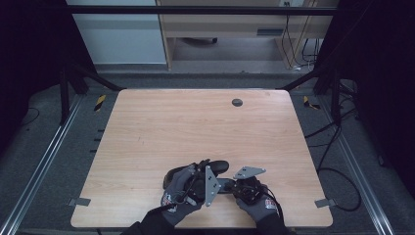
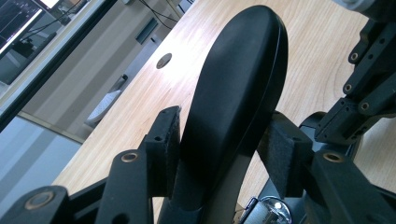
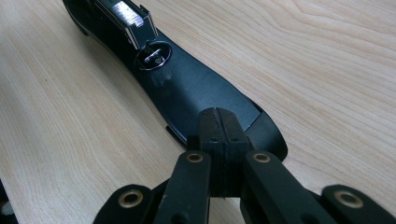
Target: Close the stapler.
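A black stapler (image 1: 220,169) lies hinged open near the table's front edge, between my two gloved hands. My left gripper (image 2: 224,123) is shut on its raised black top cover (image 2: 238,79), one pad on each side of it. The cover tilts up and away from the base. My right gripper (image 3: 218,126) is shut, with its joined tips resting on the rear end of the flat black base (image 3: 196,93). Farther along the base are the round metal anvil (image 3: 154,56) and the shiny staple magazine (image 3: 126,16). In the high view the left gripper (image 1: 204,169) and the right gripper (image 1: 231,186) sit close together.
The wooden table (image 1: 147,127) has a round dark grommet (image 1: 237,102) near its far edge. Metal rails run along both sides on the floor, and cables (image 1: 333,147) lie to the right. A desk stands beyond the table.
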{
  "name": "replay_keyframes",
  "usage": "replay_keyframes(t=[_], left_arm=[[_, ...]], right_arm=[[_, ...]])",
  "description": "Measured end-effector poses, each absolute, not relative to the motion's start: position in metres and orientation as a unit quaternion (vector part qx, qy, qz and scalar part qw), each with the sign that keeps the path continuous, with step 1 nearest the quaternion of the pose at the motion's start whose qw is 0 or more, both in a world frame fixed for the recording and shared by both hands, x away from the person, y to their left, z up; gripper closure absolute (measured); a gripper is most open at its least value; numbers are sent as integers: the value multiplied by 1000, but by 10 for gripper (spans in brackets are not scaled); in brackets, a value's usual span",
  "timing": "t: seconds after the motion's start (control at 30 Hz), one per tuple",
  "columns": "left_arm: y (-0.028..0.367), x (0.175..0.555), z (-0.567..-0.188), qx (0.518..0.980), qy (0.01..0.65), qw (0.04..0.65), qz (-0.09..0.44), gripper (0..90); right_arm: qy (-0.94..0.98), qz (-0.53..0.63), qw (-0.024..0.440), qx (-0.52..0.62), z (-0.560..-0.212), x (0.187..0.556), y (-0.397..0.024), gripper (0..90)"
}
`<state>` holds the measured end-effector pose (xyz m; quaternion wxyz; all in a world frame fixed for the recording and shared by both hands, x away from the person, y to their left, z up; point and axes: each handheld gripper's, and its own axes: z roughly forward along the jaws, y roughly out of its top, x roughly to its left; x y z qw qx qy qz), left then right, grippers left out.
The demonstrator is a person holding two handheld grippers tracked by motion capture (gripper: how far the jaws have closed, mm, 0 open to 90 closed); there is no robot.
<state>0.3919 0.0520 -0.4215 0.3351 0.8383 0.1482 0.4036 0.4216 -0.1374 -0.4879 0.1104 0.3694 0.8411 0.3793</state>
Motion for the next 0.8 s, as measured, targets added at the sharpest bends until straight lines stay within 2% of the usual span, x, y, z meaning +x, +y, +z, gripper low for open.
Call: replay_keyframes(t=[0.8], left_arm=[[44, 391, -433, 846, 125, 321, 406, 494]], right_arm=[[840, 379, 108, 372, -487, 421, -137, 900]])
